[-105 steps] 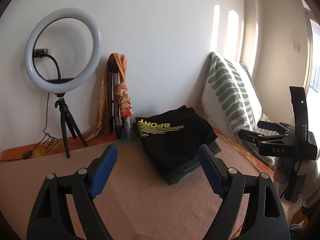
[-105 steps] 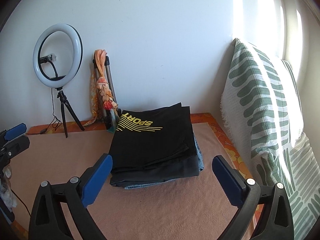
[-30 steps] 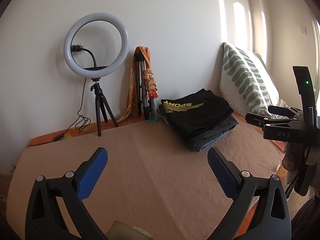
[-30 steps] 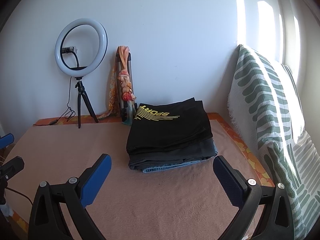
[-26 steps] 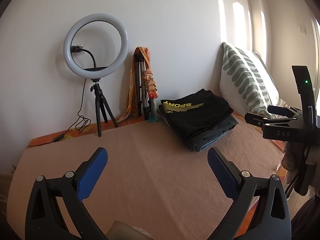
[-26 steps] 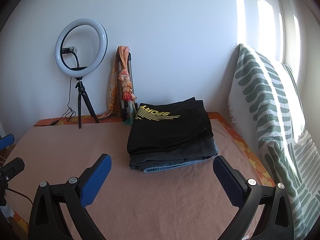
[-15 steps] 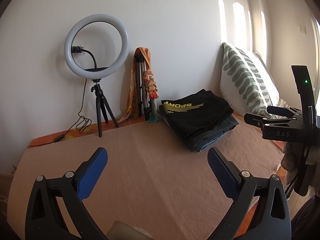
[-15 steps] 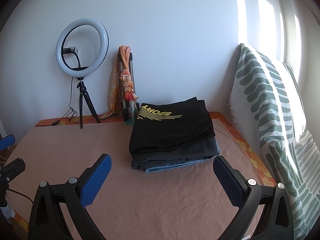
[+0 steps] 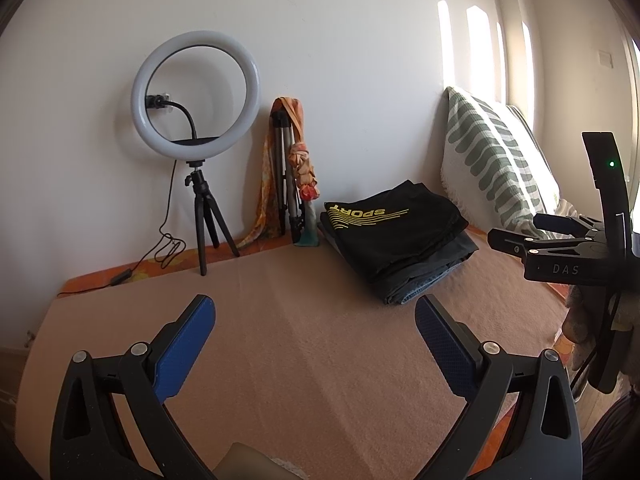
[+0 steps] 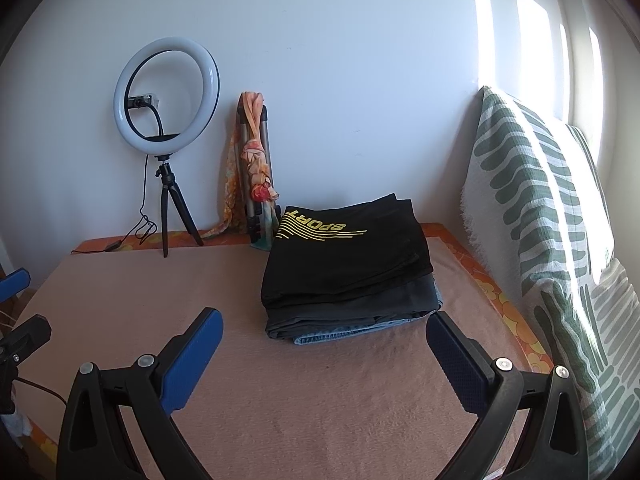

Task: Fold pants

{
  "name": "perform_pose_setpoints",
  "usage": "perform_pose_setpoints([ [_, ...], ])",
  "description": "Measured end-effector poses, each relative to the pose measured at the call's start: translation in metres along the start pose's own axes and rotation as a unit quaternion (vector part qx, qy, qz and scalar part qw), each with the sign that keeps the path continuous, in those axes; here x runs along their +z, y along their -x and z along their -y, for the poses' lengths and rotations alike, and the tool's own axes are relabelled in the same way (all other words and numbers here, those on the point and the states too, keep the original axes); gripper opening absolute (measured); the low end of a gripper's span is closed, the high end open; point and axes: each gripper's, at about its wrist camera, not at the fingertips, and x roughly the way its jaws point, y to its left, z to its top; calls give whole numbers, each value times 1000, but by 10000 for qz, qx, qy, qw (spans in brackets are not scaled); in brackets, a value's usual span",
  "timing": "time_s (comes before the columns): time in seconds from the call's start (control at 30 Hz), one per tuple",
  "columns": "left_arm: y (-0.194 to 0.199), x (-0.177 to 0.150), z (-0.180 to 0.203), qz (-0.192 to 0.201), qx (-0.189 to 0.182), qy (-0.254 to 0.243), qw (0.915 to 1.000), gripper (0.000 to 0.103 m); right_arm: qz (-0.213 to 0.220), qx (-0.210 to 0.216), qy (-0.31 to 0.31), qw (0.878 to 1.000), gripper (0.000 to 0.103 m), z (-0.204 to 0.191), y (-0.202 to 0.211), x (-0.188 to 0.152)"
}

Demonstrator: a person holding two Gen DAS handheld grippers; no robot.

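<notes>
A stack of folded pants (image 10: 348,268) lies at the back of the pink-covered bed (image 10: 320,392). The top pair is black with yellow "SPORT" lettering; a dark grey pair and a blue denim pair lie under it. The stack also shows in the left wrist view (image 9: 400,236), at the back right. My left gripper (image 9: 314,326) is open and empty, held over the bare blanket well short of the stack. My right gripper (image 10: 324,340) is open and empty, just in front of the stack. The right gripper also appears at the right edge of the left wrist view (image 9: 520,236).
A ring light on a small tripod (image 10: 166,120) stands at the back left, its cable trailing on the bed. A folded tripod wrapped in an orange scarf (image 10: 256,172) leans on the wall. A green-striped pillow (image 10: 536,216) stands along the right side.
Over 3.5 seconds both grippers have pulled back from the stack, which now looks smaller and farther away. In the last second almost nothing has moved.
</notes>
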Motion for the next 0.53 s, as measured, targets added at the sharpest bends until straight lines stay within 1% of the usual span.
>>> perform_pose_setpoints([
  [0.37,2,-1,-2,0,14,-11,10000,100,-4,30,18,10000,103,-2,0,1],
  [0.53,5,-3,-3,10,22,-100,9999,100,-14,82,24,10000,103,-6,-1,0],
])
